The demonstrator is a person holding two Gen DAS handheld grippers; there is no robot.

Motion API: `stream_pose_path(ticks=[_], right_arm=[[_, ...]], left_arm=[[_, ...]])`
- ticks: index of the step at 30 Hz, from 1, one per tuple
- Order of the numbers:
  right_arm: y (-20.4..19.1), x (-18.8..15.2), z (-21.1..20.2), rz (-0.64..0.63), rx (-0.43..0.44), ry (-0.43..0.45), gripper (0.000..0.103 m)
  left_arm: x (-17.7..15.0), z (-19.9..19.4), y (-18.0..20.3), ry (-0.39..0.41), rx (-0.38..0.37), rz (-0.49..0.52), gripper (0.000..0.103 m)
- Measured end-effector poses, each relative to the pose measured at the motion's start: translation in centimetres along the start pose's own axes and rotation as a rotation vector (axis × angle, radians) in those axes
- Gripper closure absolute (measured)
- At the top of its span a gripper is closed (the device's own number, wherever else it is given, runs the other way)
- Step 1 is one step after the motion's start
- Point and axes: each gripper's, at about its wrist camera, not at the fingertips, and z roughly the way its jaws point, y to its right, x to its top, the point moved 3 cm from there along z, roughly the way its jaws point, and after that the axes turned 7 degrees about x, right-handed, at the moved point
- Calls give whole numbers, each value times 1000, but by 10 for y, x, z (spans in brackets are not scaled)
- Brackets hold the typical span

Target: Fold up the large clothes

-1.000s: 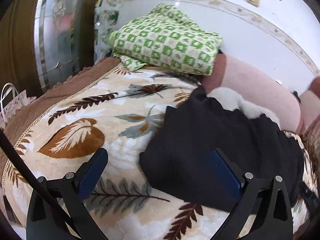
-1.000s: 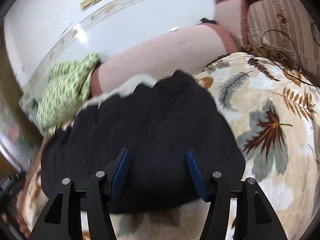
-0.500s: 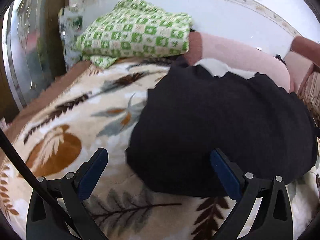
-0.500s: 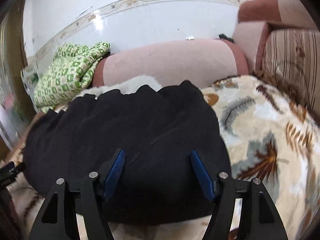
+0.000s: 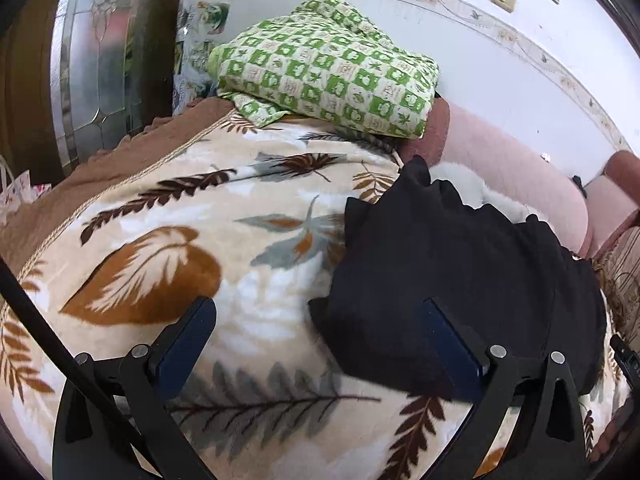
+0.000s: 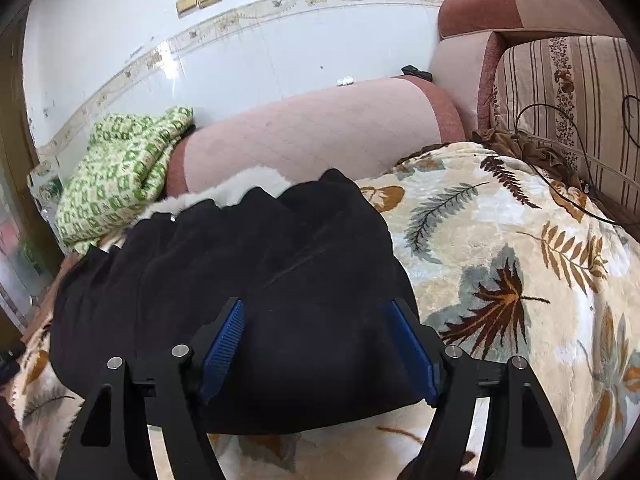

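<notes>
1. Your black garment lies folded into a thick, rounded bundle on the leaf-print blanket. In the right wrist view it fills the centre and reaches out to 9 o'clock.
2. Its cloth is plain, dark and matte. The far edge, towards 12 o'clock, is bunched into small peaks, and a shallow crease runs across the top.
3. White fleecy lining shows just behind that far edge, touching the pink bolster.
4. Your right gripper hangs over the near part of the bundle. Its fingers are parting, with black cloth beneath them; the blue pads do not press on it.
5. Your left gripper has its fingers wide apart and holds nothing. In its view the bundle lies at 3 o'clock. One finger is over bare blanket; the other is over the bundle's near left corner.
6. A green checked cloth lies folded at 12 o'clock in the left wrist view, well apart from the garment, against the white tiled wall.
7. A striped cushion stands at 2 o'clock in the right wrist view.
</notes>
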Motion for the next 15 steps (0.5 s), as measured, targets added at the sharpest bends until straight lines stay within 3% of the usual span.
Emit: stream_pose_path(ticks=[3, 7, 12, 15], right_arm=[[9, -2, 9, 32, 6, -42, 25], [15, 0, 5, 70, 31, -40, 22], [-4, 0, 5, -18, 12, -43, 18], [-16, 0, 0, -96, -32, -16, 16]], left_arm=[[2, 11, 12, -34, -16, 23, 0], [-5, 23, 16, -58, 97, 79, 0], [-10, 34, 22, -114, 142, 124, 0], [-11, 35, 26, -108, 168, 143, 0]])
